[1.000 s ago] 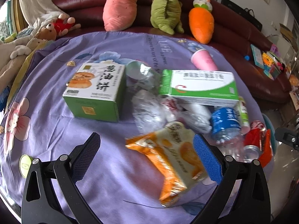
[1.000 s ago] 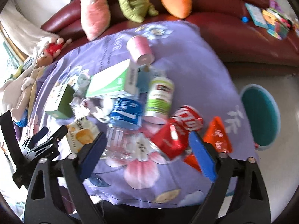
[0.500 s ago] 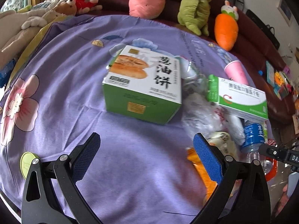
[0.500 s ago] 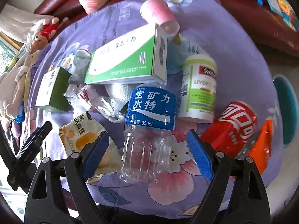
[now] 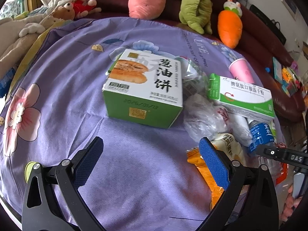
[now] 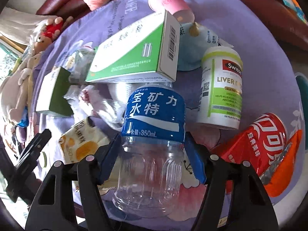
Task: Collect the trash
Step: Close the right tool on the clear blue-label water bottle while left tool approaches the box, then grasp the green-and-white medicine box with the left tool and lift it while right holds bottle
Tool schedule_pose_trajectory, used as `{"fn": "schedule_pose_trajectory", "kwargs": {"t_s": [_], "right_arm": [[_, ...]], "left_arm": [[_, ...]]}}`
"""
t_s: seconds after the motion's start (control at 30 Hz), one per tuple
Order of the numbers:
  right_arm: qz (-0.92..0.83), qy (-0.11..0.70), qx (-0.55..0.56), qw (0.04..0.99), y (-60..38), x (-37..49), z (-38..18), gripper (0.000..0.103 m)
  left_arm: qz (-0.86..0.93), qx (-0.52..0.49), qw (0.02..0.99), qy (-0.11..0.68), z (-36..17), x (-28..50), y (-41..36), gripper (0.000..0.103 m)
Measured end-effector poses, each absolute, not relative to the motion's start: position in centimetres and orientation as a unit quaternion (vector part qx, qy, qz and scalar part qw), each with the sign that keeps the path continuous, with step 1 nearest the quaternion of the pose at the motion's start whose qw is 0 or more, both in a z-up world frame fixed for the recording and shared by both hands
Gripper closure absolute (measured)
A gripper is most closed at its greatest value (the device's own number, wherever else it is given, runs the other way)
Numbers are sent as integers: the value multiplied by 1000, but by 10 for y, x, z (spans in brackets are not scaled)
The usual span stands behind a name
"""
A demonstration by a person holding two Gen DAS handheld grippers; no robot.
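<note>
Progress: early stage, as far as the views show. No item appears collected yet; the whole litter pile lies on the purple tabletop (image 5: pixel 57 104). A teal bin (image 6: pixel 303 88) shows at the far right edge of the right wrist view, off the tabletop.

Current target: the water bottle (image 6: pixel 152 134). It lies on its side in the middle of the pile, just in front of the green-and-white carton (image 6: pixel 134 53). Its long axis runs from the near tabletop edge toward the carton; the clear base points at the camera and the neck end points away, tucked under the carton.

Right hand-held gripper (image 6: pixel 152 150): the jaws have just been closing, and the blue pads now sit against both sides of the bottle below its blue label, pinching it.

Left hand-held gripper (image 5: pixel 150 163): jaws spread, nothing between them, above bare cloth in front of the pancake box (image 5: pixel 144 88).

Remaining: lift the bottle and bin it, then the pill jar (image 6: pixel 221 88), red can (image 6: pixel 256 144), snack packet (image 5: pixel 211 173), wrappers, boxes.
</note>
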State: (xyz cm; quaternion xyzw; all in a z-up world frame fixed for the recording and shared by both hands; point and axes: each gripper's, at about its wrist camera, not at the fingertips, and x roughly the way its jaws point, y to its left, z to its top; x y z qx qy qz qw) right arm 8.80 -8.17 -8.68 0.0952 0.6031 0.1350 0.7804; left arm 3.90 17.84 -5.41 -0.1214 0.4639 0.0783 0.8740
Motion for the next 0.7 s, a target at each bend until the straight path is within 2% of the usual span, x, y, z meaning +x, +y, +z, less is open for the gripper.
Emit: {"fn": "schedule_pose_trajectory", "kwargs": {"t_s": [0.53,0.7], "right_arm": [[177,560,112,802,-114,53,-36,40],[170,525,131,824,-139,50,-11,40]], "left_arm": [[60,-85,887,450,-33,37,136,4],[43,-32,896,441,-25,49,107,4]]}}
